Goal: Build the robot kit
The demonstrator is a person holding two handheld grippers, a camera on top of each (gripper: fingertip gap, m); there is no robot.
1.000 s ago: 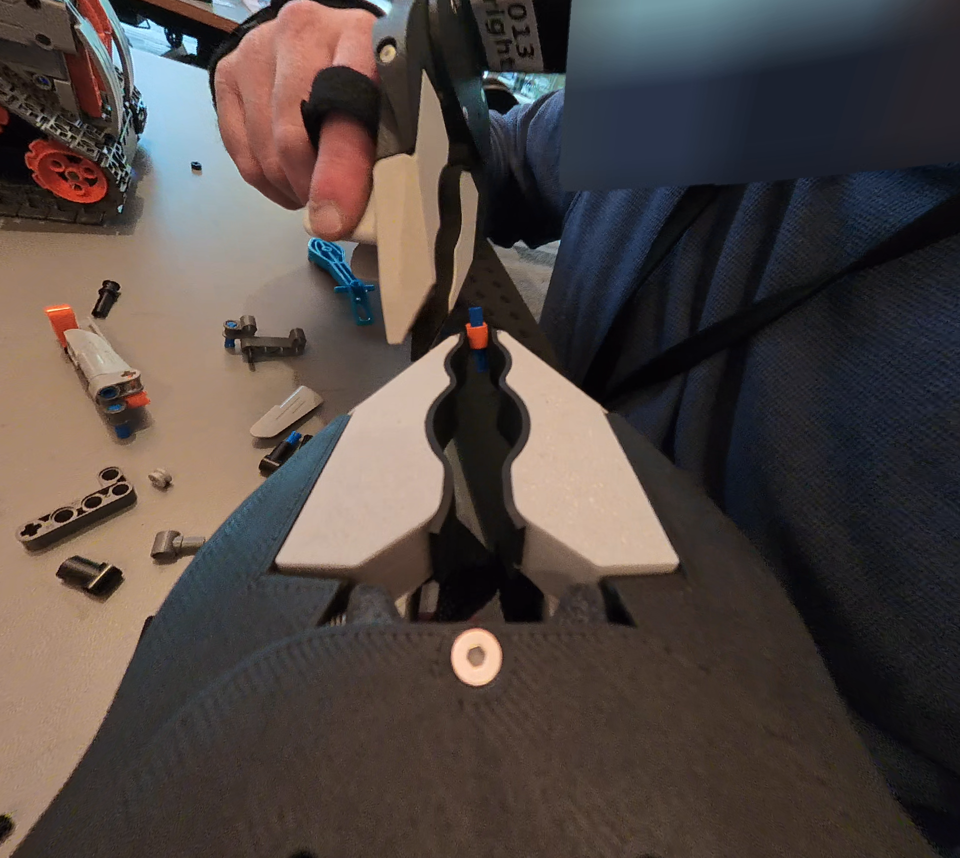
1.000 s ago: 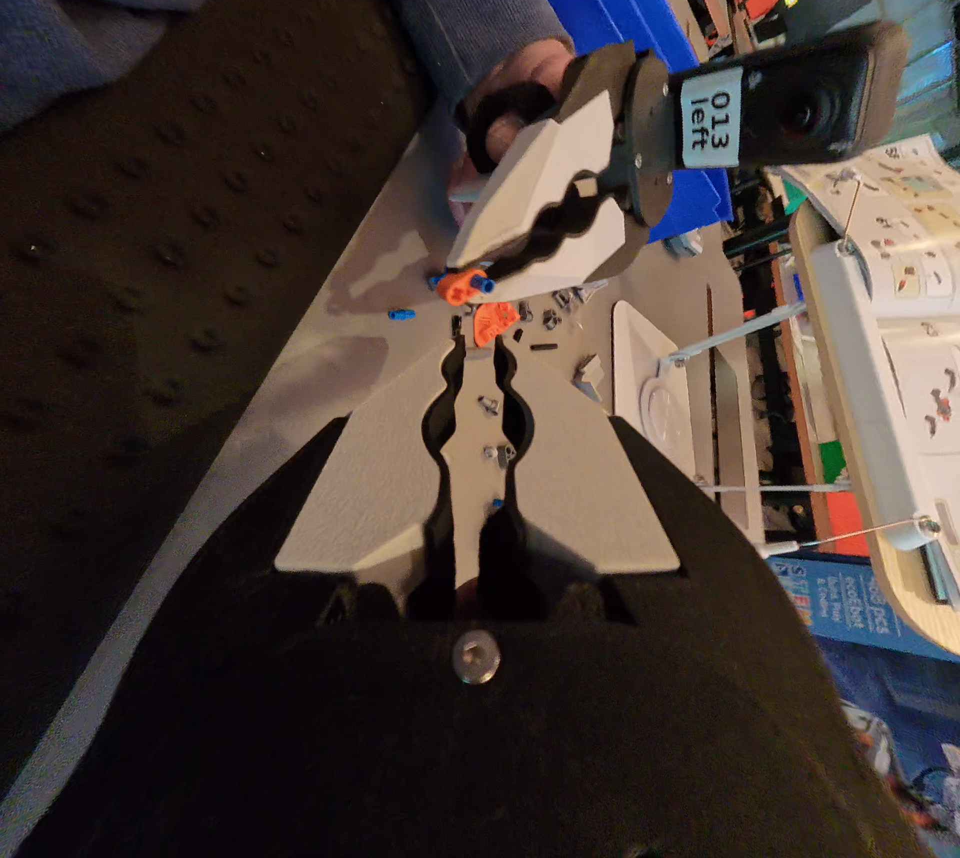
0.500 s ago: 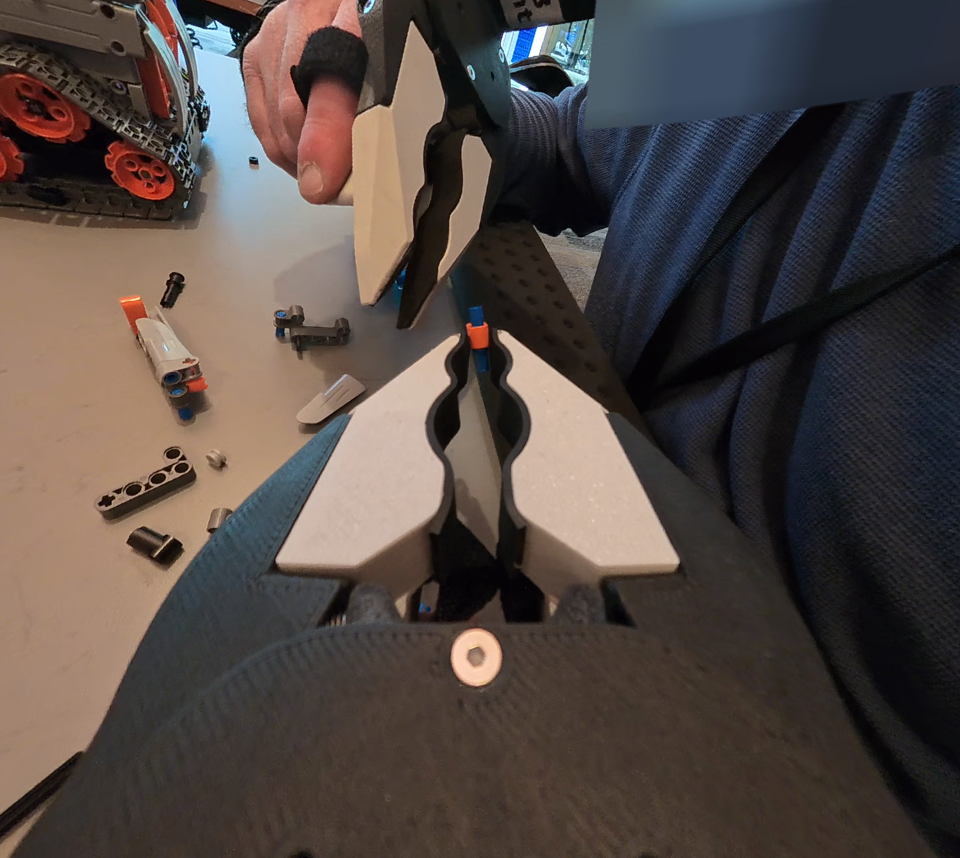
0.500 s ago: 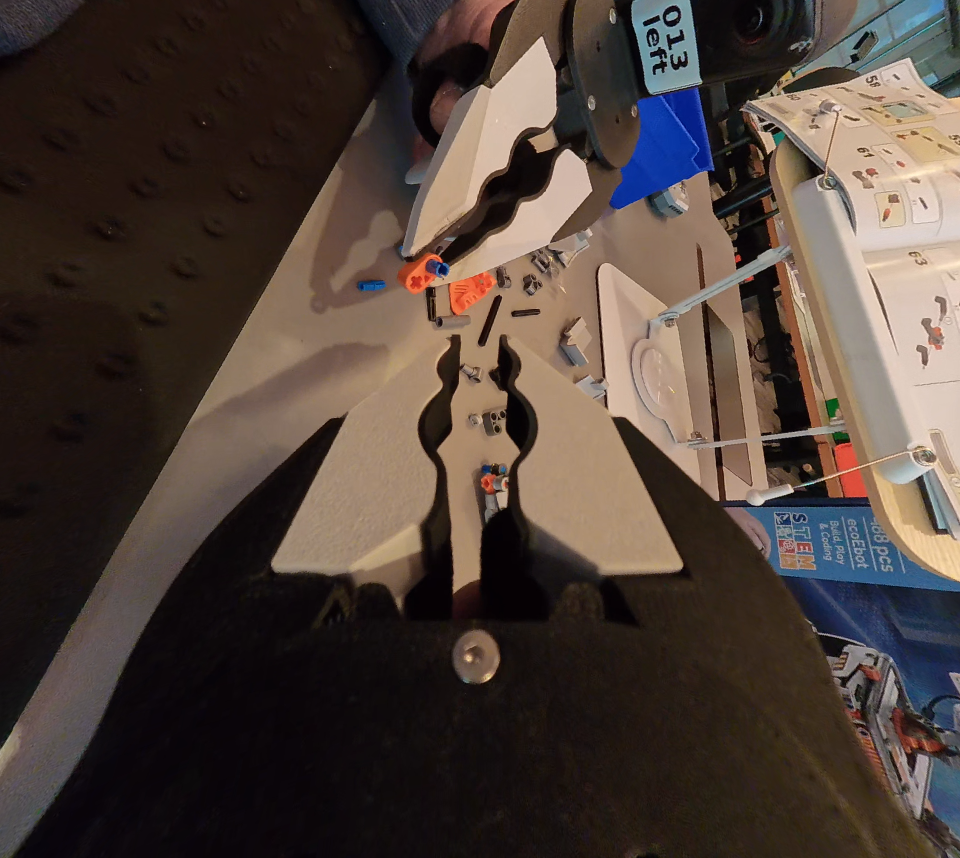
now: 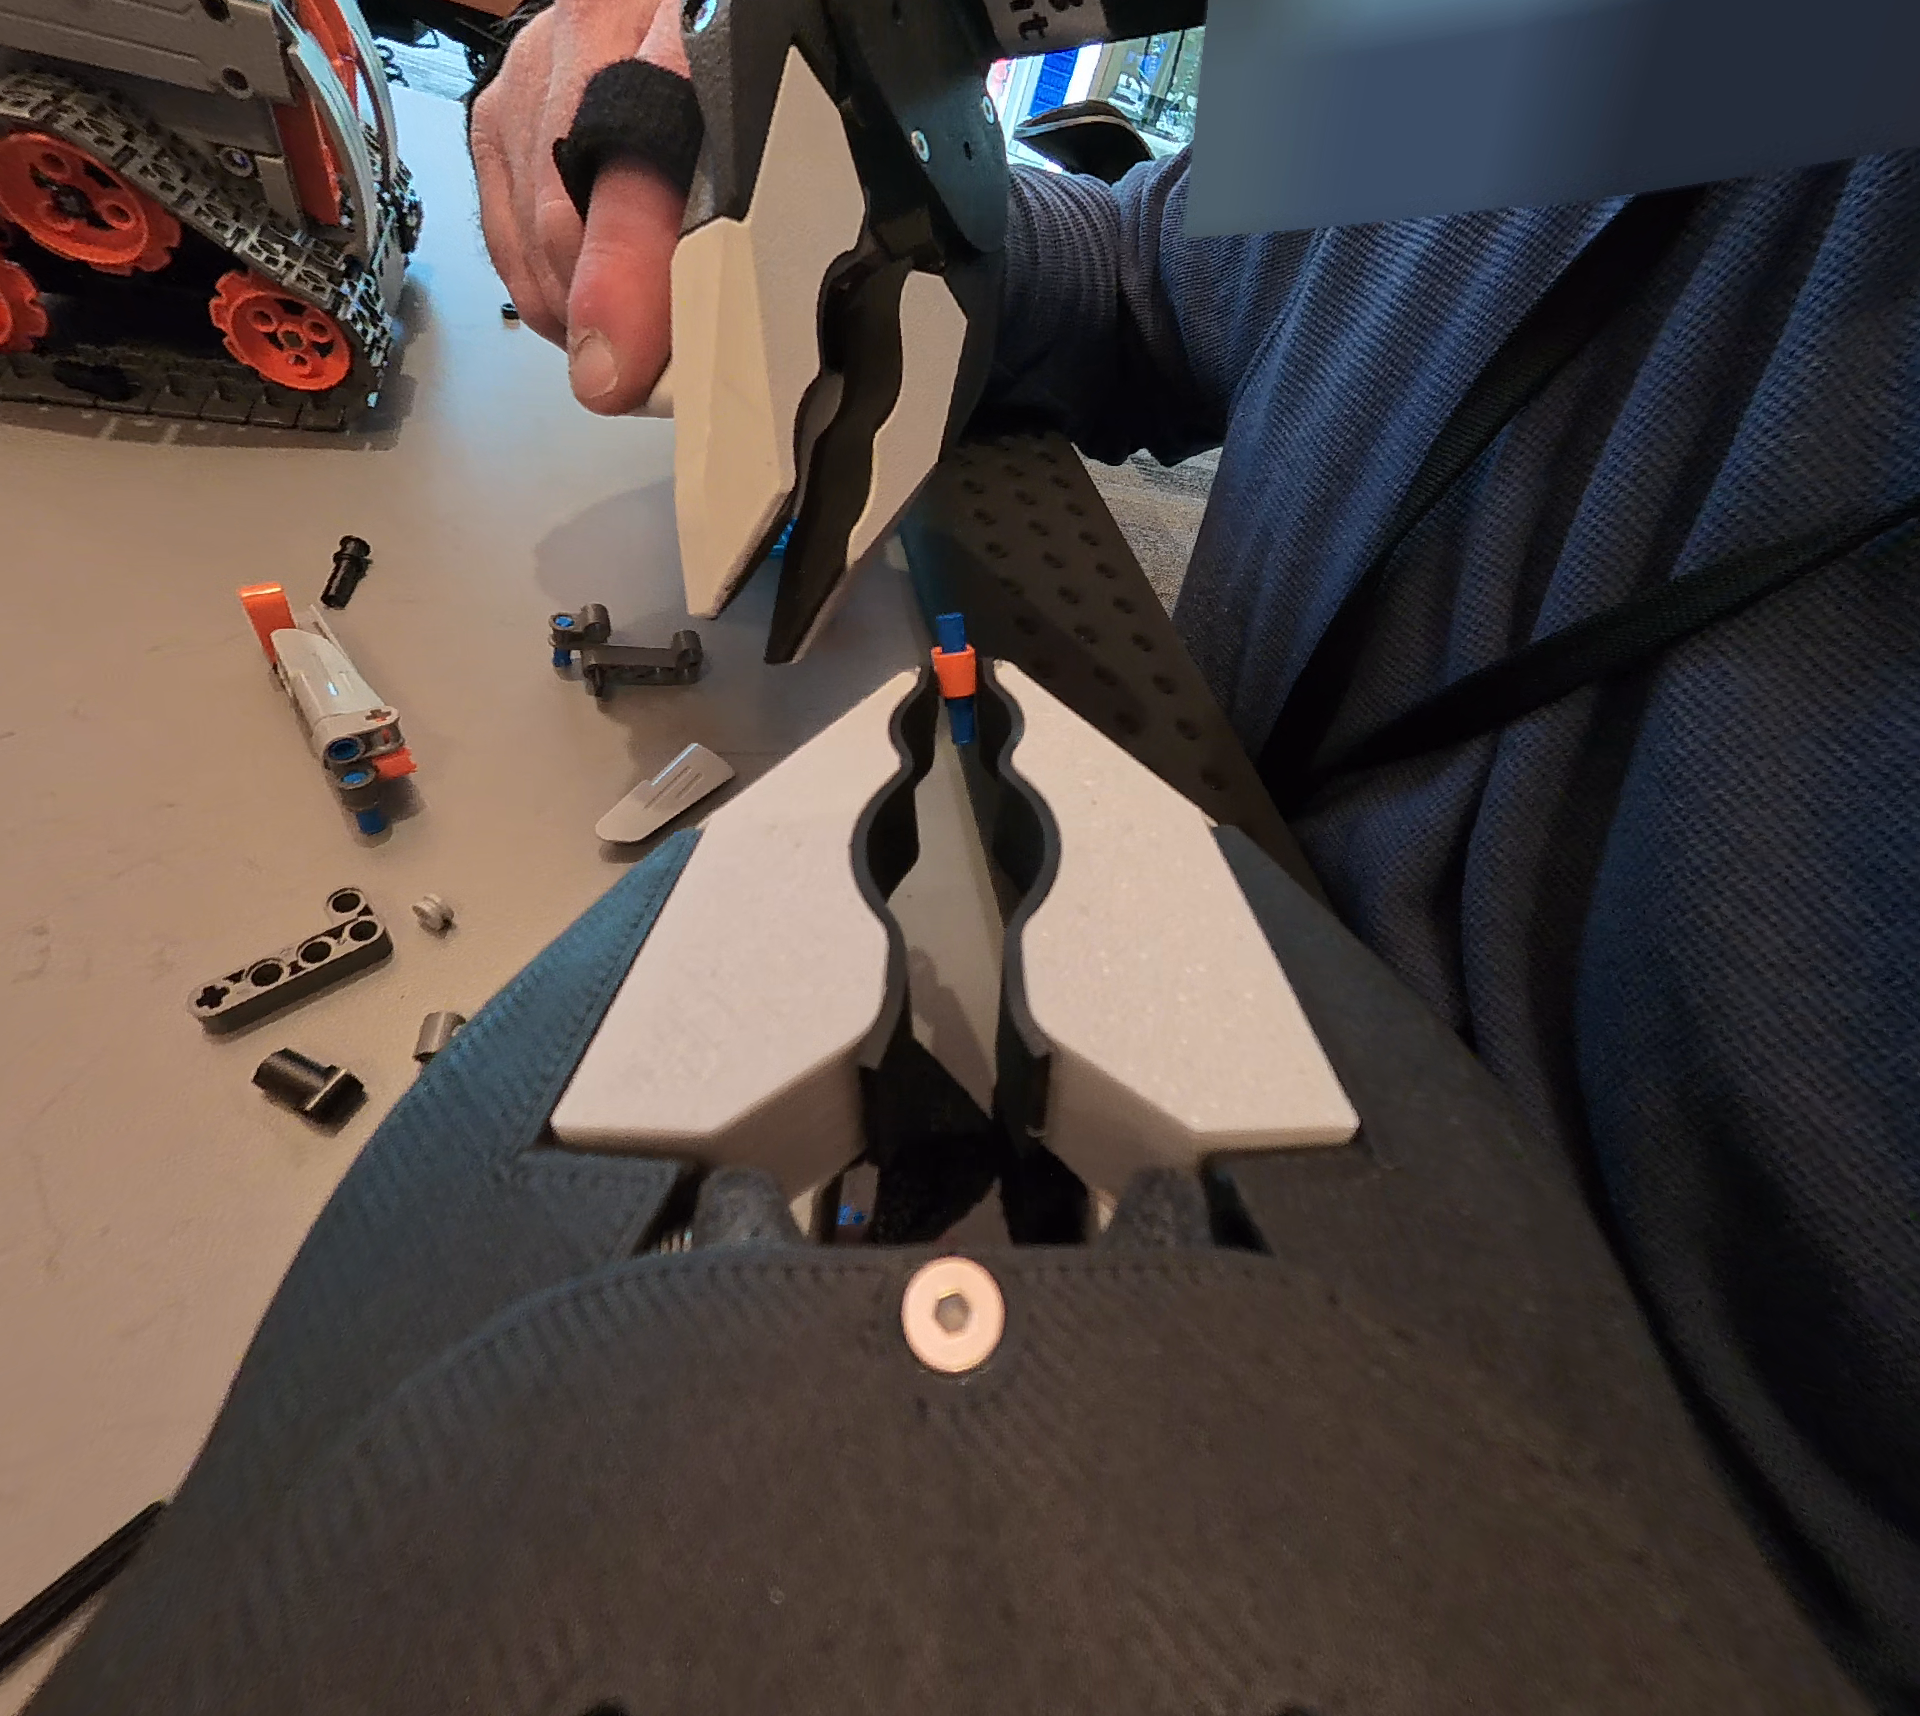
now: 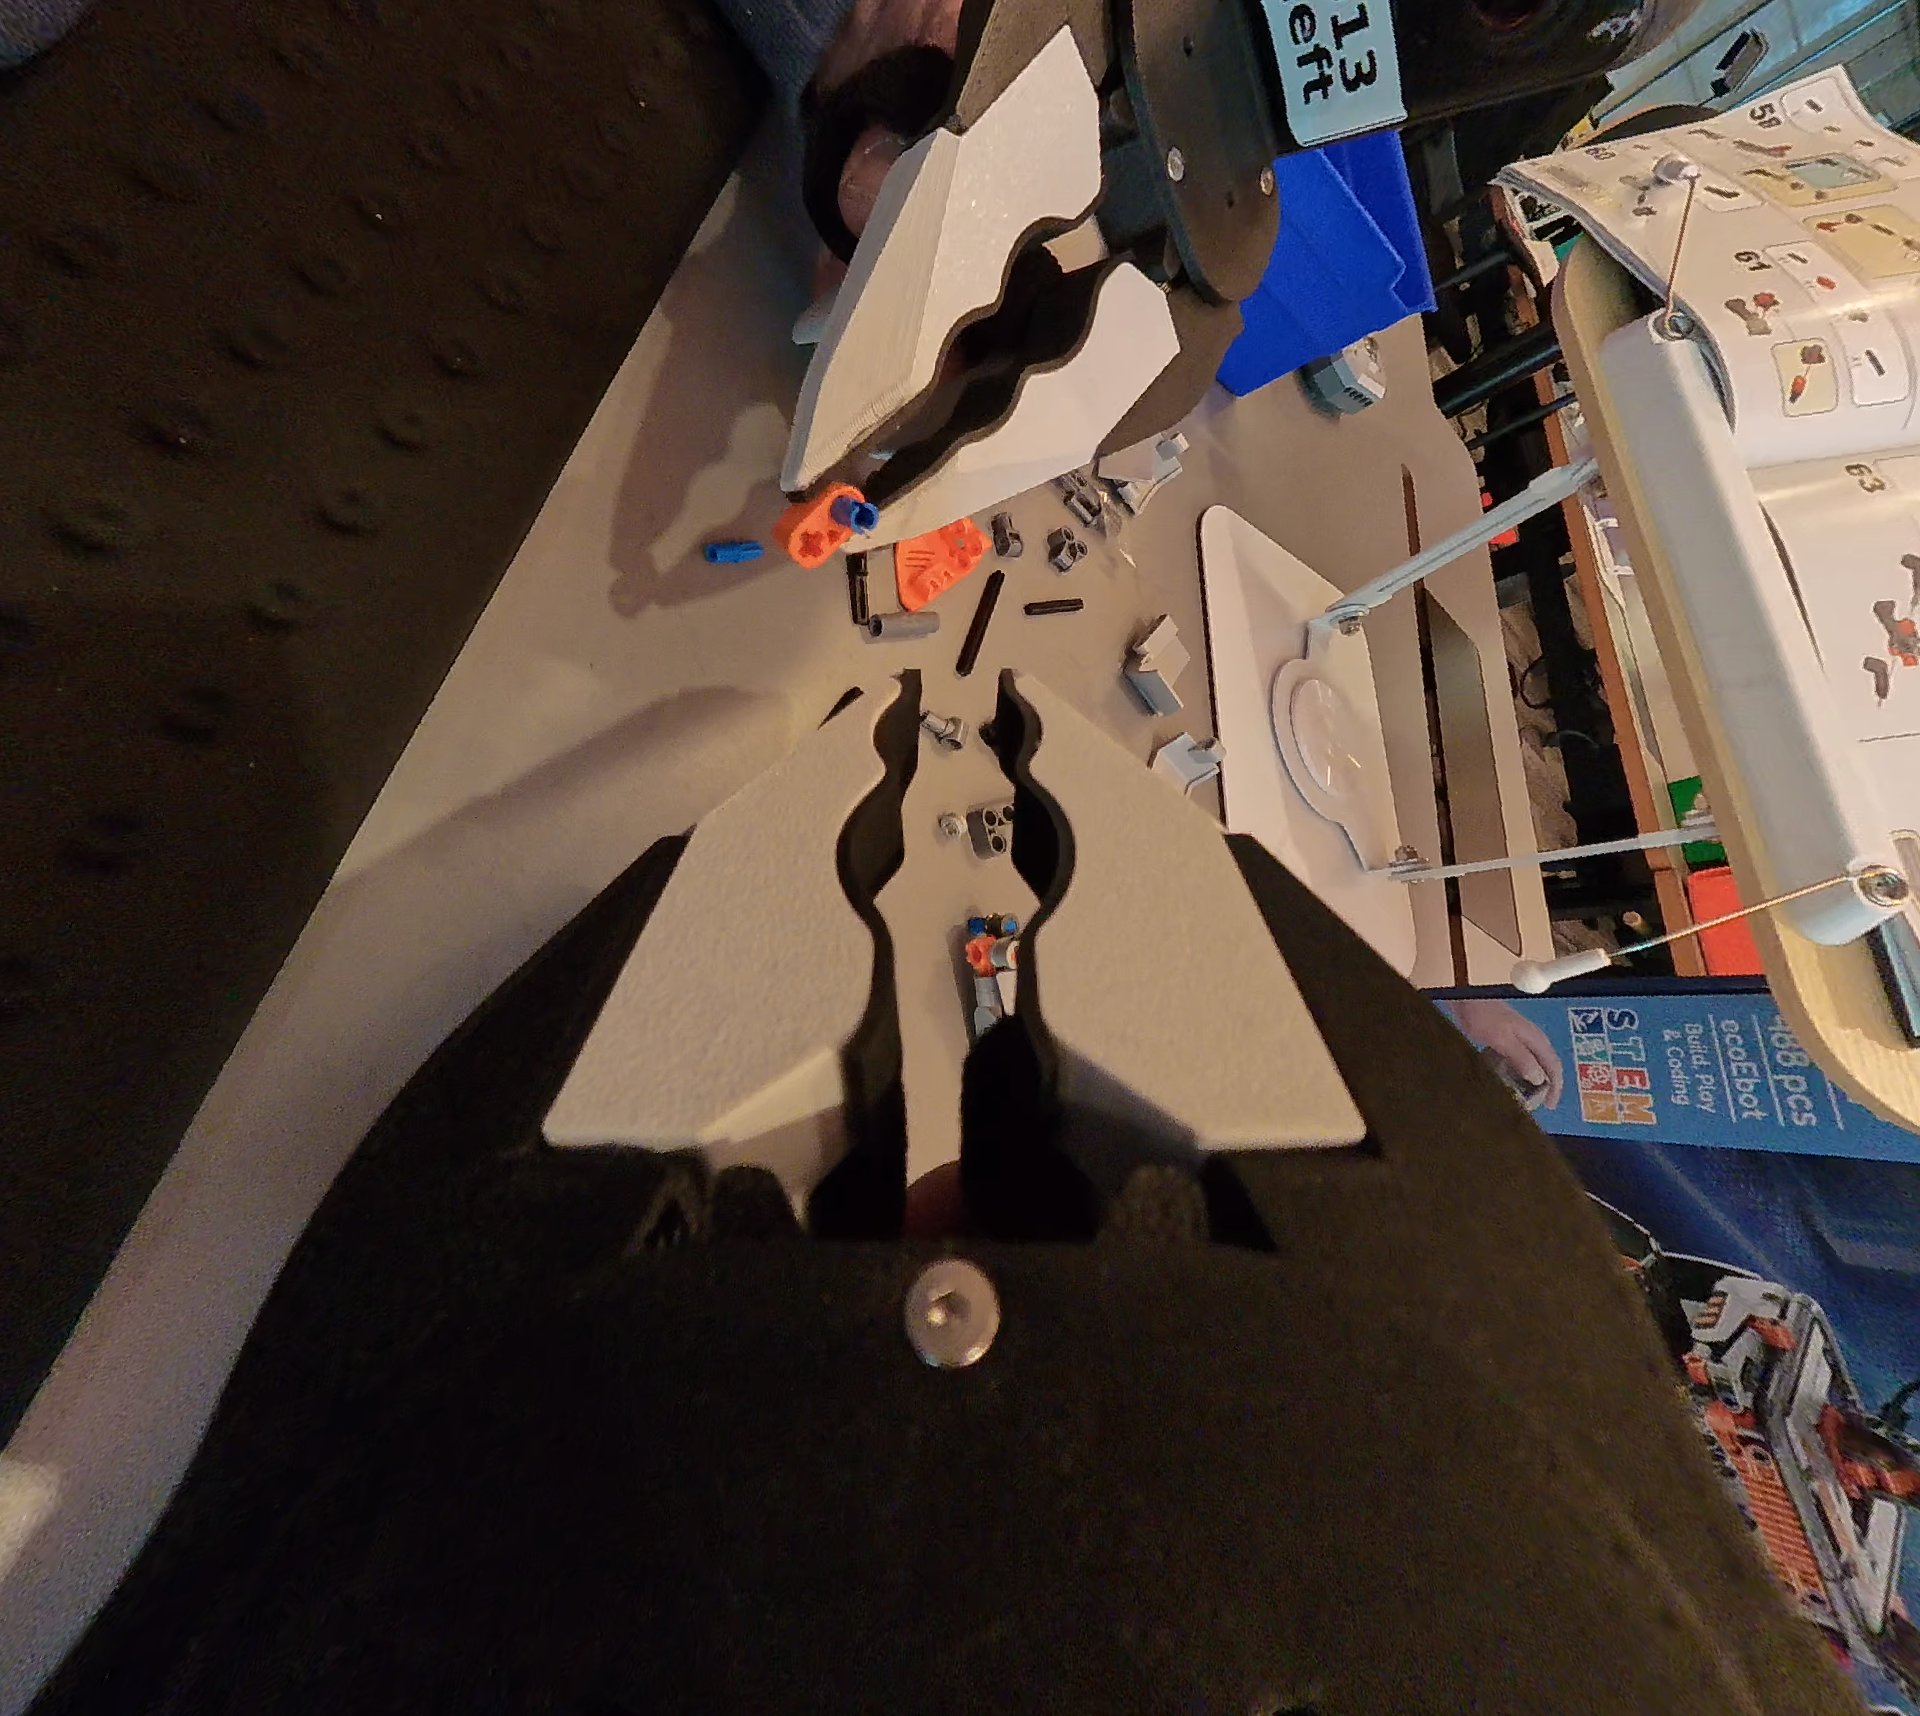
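Two tools: left tool (image 5: 951, 679) pinches orange piece (image 6: 818, 526); right tool (image 6: 958, 710) narrow, empty.

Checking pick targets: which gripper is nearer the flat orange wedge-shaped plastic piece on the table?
Left. The left gripper, shut on a small orange connector with a blue pin, hovers right beside the orange wedge piece; the right gripper, open, is farther back.

grippers (image 5: 954, 679): black textured shells | grey wavy jaws | blue knit sleeve (image 5: 1122, 295)
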